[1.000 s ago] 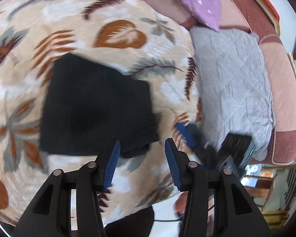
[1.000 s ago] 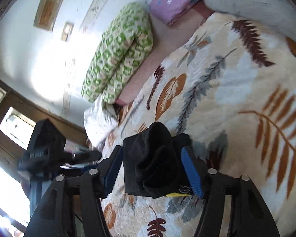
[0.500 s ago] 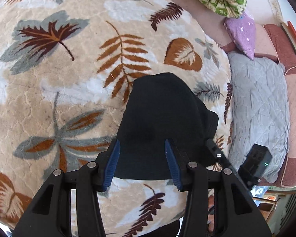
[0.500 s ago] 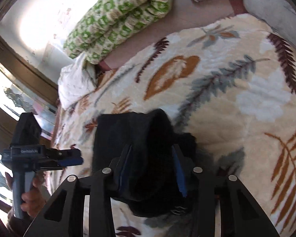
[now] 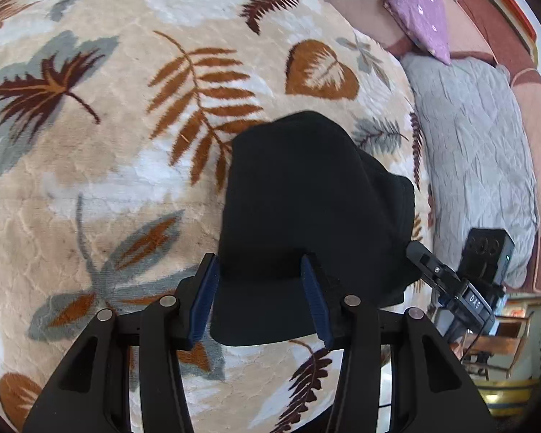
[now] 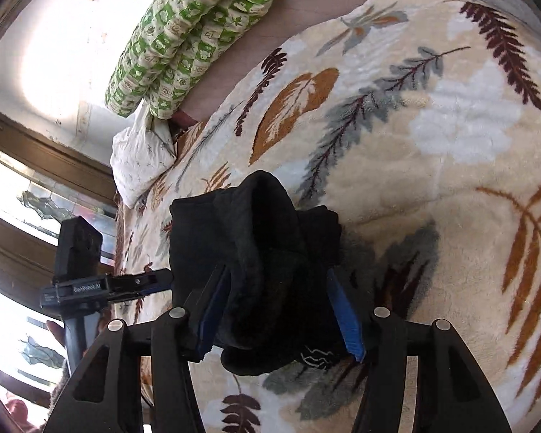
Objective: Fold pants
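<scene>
Bed covered by a cream leaf-print blanket (image 5: 133, 187); wide bare stretches of it are seen to the left of and beyond the pants in the left wrist view, and to the right of them in the right wrist view. The blanket's far edge is bordered by a green patterned quilt roll (image 6: 194, 32) and a purple pillow (image 5: 423, 18). A grey quilted cover (image 5: 476, 151) is laid along the blanket's side in the left wrist view; a white pillow (image 6: 140, 158) sits at the blanket's edge in the right wrist view.

Black pants (image 5: 306, 195) are seen bundled into a thick, folded mass near the blanket's near edge, dark and fuzzy, with layers stacked and one rounded fold humped upward. A small white marking is noted on the lower hem in the right wrist view.

Left tool (image 5: 259, 299): blue pads are set on either side of the near edge of the pants; whether cloth is pinched cannot be told.

Right tool (image 6: 281, 314): its jaws have just been opening. A thick fold of the pants (image 6: 256, 252) lies between the pads, the left pad buried in the cloth, the right pad at the cloth's edge; a firm grip cannot be told.

Each tool is visible in the other's view, at the side of the bundle.
</scene>
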Motion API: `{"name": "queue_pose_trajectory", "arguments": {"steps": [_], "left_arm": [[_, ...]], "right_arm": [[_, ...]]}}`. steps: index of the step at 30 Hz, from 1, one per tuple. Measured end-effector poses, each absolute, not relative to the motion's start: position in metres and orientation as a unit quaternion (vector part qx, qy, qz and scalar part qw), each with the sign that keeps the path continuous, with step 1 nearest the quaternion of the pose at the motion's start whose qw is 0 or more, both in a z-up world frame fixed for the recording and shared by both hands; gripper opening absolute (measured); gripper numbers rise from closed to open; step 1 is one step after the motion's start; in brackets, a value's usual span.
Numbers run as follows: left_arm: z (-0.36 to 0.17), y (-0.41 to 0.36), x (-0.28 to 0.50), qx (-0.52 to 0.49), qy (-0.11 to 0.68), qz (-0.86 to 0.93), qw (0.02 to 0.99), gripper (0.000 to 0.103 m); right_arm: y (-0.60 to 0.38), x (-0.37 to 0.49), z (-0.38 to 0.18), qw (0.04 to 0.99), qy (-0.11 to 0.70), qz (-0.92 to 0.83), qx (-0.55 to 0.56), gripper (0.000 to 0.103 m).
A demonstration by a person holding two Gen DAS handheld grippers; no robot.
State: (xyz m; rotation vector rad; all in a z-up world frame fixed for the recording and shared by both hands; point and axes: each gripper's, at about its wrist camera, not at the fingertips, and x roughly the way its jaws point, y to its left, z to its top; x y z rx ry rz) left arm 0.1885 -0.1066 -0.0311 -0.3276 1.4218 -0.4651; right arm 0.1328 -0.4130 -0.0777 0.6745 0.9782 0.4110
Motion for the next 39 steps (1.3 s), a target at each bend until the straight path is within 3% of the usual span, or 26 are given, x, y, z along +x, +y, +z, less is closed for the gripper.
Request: {"name": "queue_pose_trajectory", "arguments": {"steps": [4,7,9,12,21,23,25,28,39], "left_arm": [[-0.039,-0.109,0.188,-0.145,0.650,-0.213,0.715,0.046],[-0.045,-0.107,0.191,-0.157,0.657,-0.215,0.706,0.054],[-0.047,-0.108,0.191,-0.160,0.658,-0.216,0.704,0.054],[-0.048,-0.114,0.192,-0.146,0.658,-0.226,0.703,0.054],[-0.062,-0.127,0.202,-0.135,0.655,-0.248,0.700,0.068],[-0.058,-0.128,0.196,-0.139,0.637,-0.262,0.712,0.056],[-0.060,-0.126,0.191,-0.155,0.630,-0.256,0.717,0.044],[-0.055,-0.114,0.185,-0.197,0.619,-0.266,0.712,0.029],[-0.031,-0.080,0.154,-0.256,0.596,-0.269,0.712,0.024]], "right_arm": [[-0.403,0.137,-0.087,0.788,0.482,0.212,0.320,0.066],[-0.404,0.130,-0.094,0.797,0.482,0.208,0.296,0.069],[-0.409,0.129,-0.104,0.800,0.492,0.194,0.283,0.066],[-0.413,0.131,-0.096,0.796,0.478,0.201,0.312,0.070],[-0.408,0.152,-0.113,0.769,0.497,0.227,0.332,0.070],[-0.408,0.150,-0.115,0.771,0.494,0.231,0.329,0.064],[-0.405,0.146,-0.113,0.787,0.492,0.223,0.298,0.047],[-0.402,0.142,-0.111,0.797,0.484,0.217,0.288,0.040],[-0.393,0.113,-0.081,0.798,0.442,0.229,0.340,0.034]]}}
